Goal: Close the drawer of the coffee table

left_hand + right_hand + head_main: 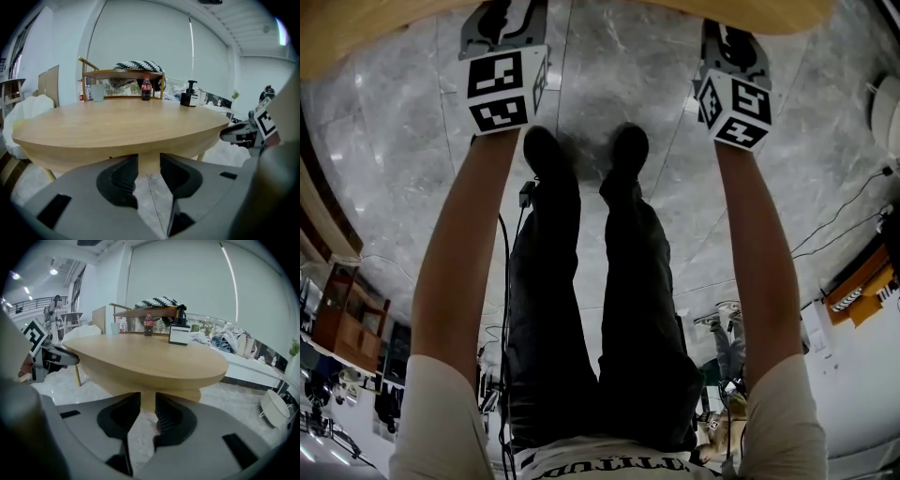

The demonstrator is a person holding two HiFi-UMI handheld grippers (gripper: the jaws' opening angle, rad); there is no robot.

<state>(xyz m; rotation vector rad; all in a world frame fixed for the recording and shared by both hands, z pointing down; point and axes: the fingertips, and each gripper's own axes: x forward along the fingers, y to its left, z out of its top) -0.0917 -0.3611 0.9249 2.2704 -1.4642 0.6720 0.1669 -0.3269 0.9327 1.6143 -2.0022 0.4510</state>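
Our left gripper [149, 164] and right gripper [147, 403] each hold their jaws a little apart, with nothing between them. Just beyond both pairs runs the rim of the pale oval wooden coffee table [122, 129]. We cannot make out its drawer.

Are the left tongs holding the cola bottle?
No, the cola bottle stands far back on the table, and the left tongs gape with nothing between them.

Upside-down letters on the shirt [609, 465] hem read partly "TITUD". Labels on the bottle [146, 89] and pump bottle [178, 334] are too small to read.
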